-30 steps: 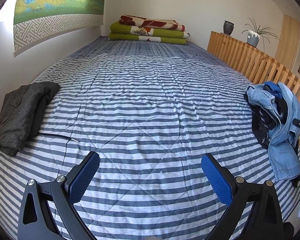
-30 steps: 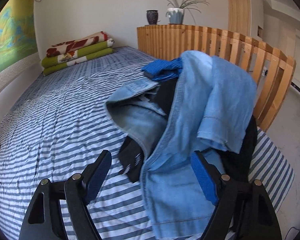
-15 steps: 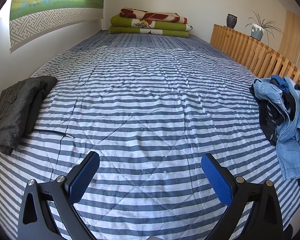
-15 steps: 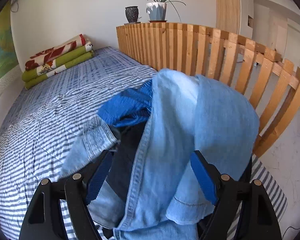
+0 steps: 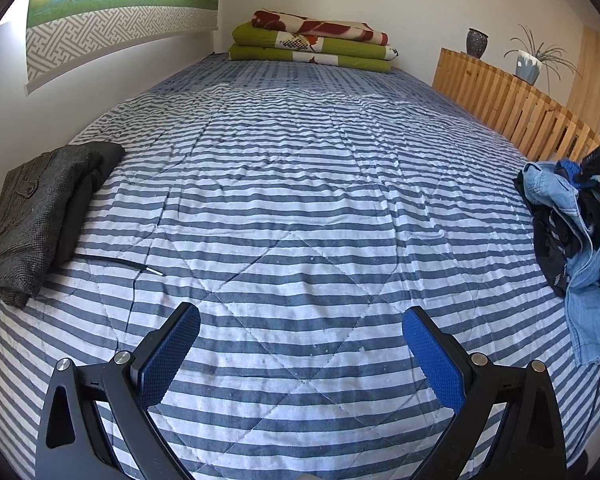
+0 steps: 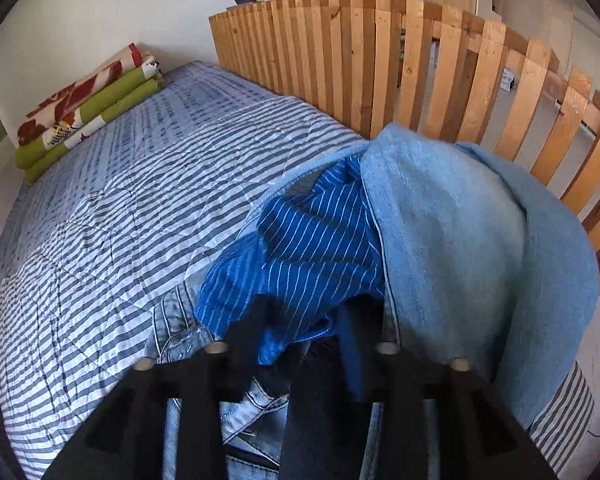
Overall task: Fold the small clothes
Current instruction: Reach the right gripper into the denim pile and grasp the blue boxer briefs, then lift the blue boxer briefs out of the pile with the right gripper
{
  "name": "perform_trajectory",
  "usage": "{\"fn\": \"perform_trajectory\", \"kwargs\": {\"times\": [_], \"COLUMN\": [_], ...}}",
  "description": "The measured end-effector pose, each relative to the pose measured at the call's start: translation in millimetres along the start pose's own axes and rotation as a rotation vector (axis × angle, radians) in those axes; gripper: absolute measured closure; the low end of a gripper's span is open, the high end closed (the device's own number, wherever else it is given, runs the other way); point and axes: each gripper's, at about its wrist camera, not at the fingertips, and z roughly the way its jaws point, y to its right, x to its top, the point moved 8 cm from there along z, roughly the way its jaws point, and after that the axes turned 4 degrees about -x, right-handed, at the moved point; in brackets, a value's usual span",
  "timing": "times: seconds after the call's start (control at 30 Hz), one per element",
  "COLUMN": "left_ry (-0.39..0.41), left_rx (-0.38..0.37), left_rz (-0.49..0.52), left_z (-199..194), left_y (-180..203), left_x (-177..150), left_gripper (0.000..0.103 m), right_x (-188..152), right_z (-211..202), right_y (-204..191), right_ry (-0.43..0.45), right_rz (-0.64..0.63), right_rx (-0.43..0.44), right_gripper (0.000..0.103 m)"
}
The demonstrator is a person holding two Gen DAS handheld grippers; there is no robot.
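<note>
Big striped bed [image 5: 300, 200] with the clothes pile [image 6: 440, 240] heaped at its right edge by the wooden slat rail [image 6: 420, 60], left gripper [image 5: 300, 344] spread wide over bare quilt, right gripper [image 6: 304, 320] nearly closed, pinching the blue pinstriped shirt [image 6: 300, 248] on top.

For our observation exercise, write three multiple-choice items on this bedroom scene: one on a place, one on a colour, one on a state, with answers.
1. Where does the folded grey garment lie?
A on the wooden railing
B on the striped bed cover
C on the green blankets

2. What colour is the pinstriped garment?
A red
B blue
C yellow

3. How is the left gripper?
A open, empty
B shut on denim
C shut on a cable

Answers: 1 B, it rests at the cover's edge; 2 B, blue with thin white lines; 3 A, its pads stand apart over bare cover.
</note>
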Motion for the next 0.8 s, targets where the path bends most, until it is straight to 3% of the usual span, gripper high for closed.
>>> {"fn": "perform_trajectory", "kwargs": {"times": [0.03, 0.07, 0.27, 0.33, 0.47, 0.57, 0.8], "left_ry": [0.003, 0.006, 0.04, 0.049, 0.068, 0.088, 0.151], "left_rx": [-0.007, -0.013, -0.033, -0.039, -0.035, -0.026, 0.02], "left_rz": [-0.004, -0.005, 0.002, -0.002, -0.002, -0.017, -0.025], "left_z": [-1.9, -3.9, -21.6, -28.6, -43.8, -55.5, -97.1], "left_y": [-0.4, -0.2, 4.7, 3.6, -4.5, -15.9, -36.3], "left_x": [1.1, 2.3, 6.6, 6.3, 6.4, 8.0, 2.7], "left_gripper": [0.003, 0.004, 0.005, 0.005, 0.005, 0.005, 0.01], "right_x": [-1.3, -3.9, -10.7, -11.9, -23.4, -36.9, -86.7], "right_z": [-0.6, -5.4, -76.4, -102.0, -155.5, -207.8, -346.2], "right_y": [2.4, 3.2, -19.5, -23.9, -37.0, -59.1, -119.2], "right_ry": [-0.009, -0.006, 0.104, 0.135, 0.142, 0.182, 0.277], "right_rz": [0.012, 0.016, -0.136, -0.135, -0.108, -0.174, -0.36], "right_rx": [0.018, 0.037, 0.091, 0.108, 0.238, 0.302, 0.555], "right_gripper": [0.099, 0.101, 0.101, 0.101, 0.101, 0.101, 0.101]}}
